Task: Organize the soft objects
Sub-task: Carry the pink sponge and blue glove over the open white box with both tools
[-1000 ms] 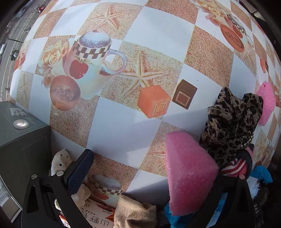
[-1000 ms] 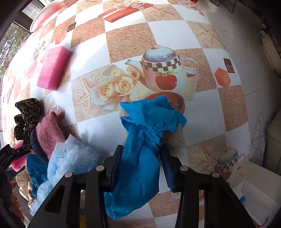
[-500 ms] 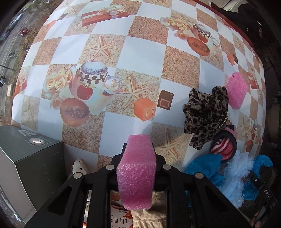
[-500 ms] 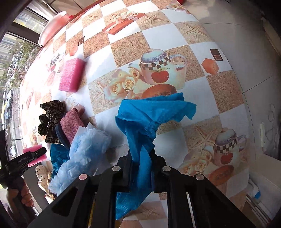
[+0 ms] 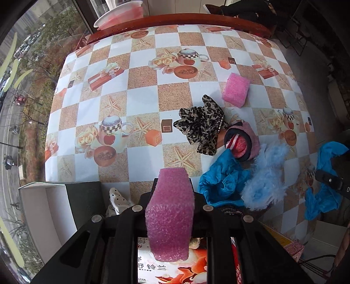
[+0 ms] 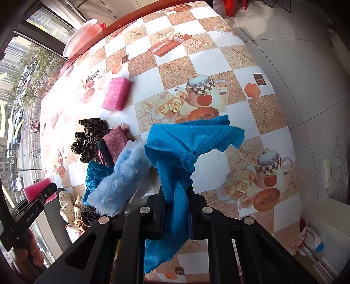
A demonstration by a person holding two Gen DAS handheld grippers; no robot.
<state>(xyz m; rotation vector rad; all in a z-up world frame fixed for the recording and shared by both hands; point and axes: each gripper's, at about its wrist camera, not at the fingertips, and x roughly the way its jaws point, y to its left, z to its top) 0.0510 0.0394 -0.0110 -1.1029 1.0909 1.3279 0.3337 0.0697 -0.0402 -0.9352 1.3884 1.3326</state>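
My left gripper [image 5: 171,192] is shut on a pink sponge [image 5: 169,214] and holds it high above the table's near edge. My right gripper [image 6: 175,196] is shut on a blue cloth [image 6: 181,150] that hangs from its jaws above the table. A second pink sponge [image 5: 235,89] lies on the checked tablecloth, also in the right wrist view [image 6: 116,93]. A pile sits beside it: leopard scrunchie [image 5: 202,124], pink knit item [image 5: 242,143], light blue fluffy piece [image 5: 265,174], another blue cloth [image 5: 223,181].
An open grey box [image 5: 50,209] stands at the table's near left corner. A polka-dot cloth [image 5: 118,200] and a beige item [image 6: 78,209] lie by it. A pink-and-white dish [image 5: 119,13] sits on the far ledge. The floor [image 6: 306,65] lies right of the table.
Both grippers have risen well above the table with their loads. The left closed on the pink sponge and the right closed on the blue cloth during the earlier frames.
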